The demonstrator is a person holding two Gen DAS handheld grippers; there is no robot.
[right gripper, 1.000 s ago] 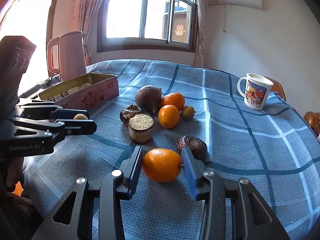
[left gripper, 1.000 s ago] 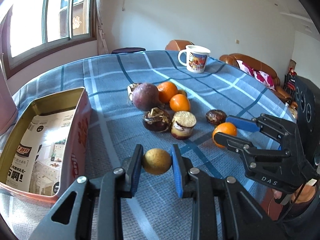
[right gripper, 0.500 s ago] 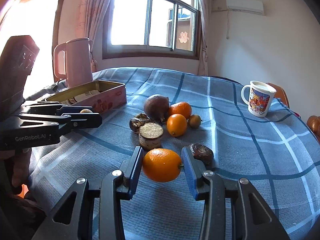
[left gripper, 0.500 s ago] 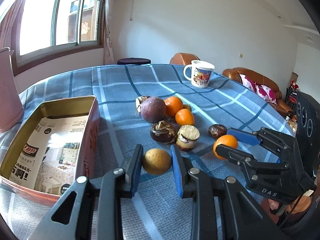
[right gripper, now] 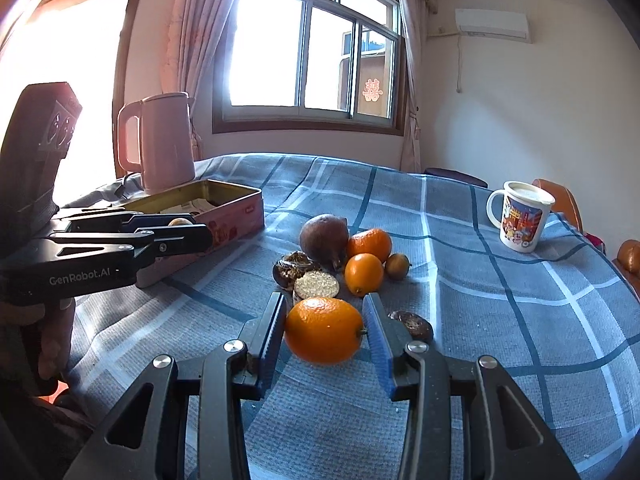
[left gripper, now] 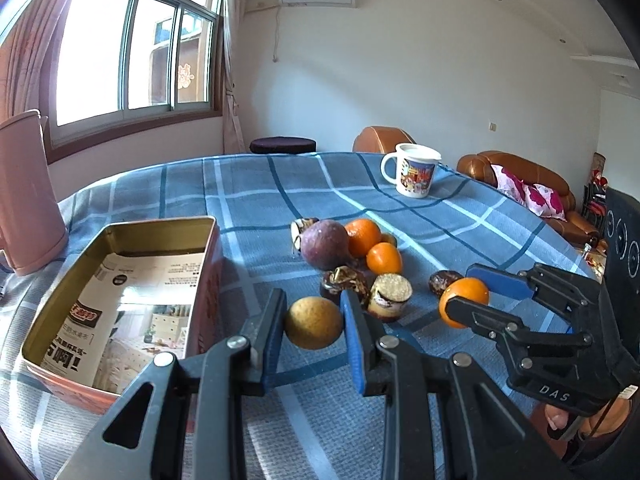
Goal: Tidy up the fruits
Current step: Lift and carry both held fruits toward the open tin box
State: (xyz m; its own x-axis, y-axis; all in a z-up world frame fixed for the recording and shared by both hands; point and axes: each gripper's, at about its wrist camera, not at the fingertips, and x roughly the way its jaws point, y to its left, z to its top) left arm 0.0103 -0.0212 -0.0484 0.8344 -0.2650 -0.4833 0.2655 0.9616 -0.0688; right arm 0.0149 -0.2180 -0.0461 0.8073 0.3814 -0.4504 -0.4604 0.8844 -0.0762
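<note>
Pink kettle (right gripper: 164, 142) upright at bench (right gripper: 500, 320) far-left edge, near window (right gripper: 308, 48). Printed mug (right gripper: 520, 216) at far-right edge, well apart from kettle. Blue checked cloth (left gripper: 248, 184) covers bench. Brown sofa (left gripper: 516, 176) beyond the right edge.

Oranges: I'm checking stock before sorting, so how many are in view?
3: one orange in the right gripper, two oranges touching in the pile; others may be hidden.

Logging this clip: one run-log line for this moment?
left gripper: shut on yellow fruit | right gripper: shut on orange | tin: no fruit inside

Tin (left gripper: 120, 264) left of fruit pile (left gripper: 352, 256)
</note>
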